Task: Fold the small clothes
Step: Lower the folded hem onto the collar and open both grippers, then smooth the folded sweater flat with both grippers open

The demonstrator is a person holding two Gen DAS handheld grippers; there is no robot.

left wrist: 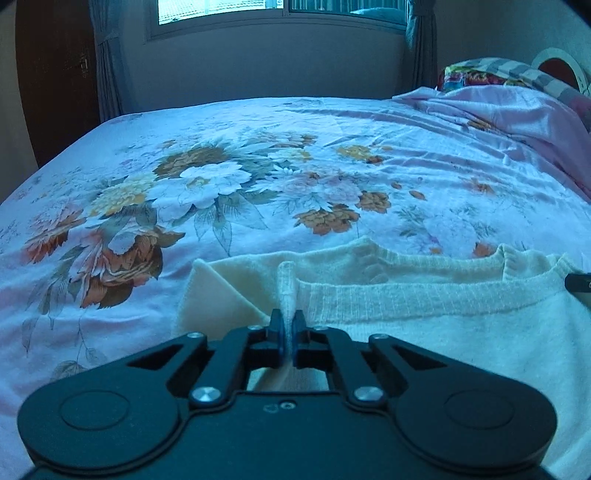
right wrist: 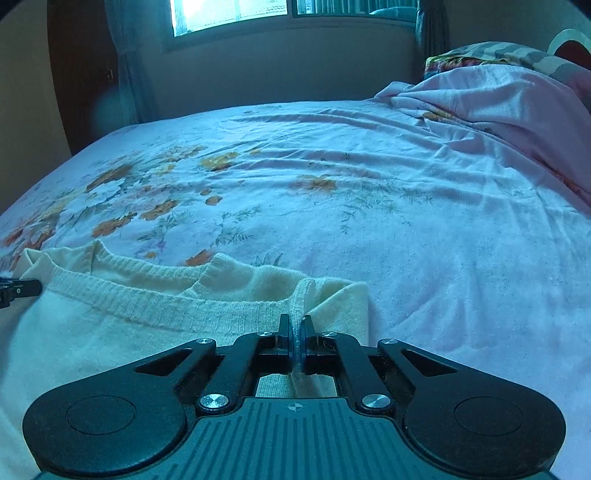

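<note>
A small cream knit sweater lies on the flowered bed sheet, its ribbed hem folded up over the neckline. My left gripper is shut on a pinched ridge of the hem at the sweater's left side. In the right wrist view the same sweater fills the lower left. My right gripper is shut on the hem at the sweater's right side. Each gripper's tip shows at the edge of the other's view, the right one and the left one.
The bed sheet stretches ahead to the far wall with a window. A pink blanket and patterned pillows are heaped at the far right. A dark wooden door stands at the left.
</note>
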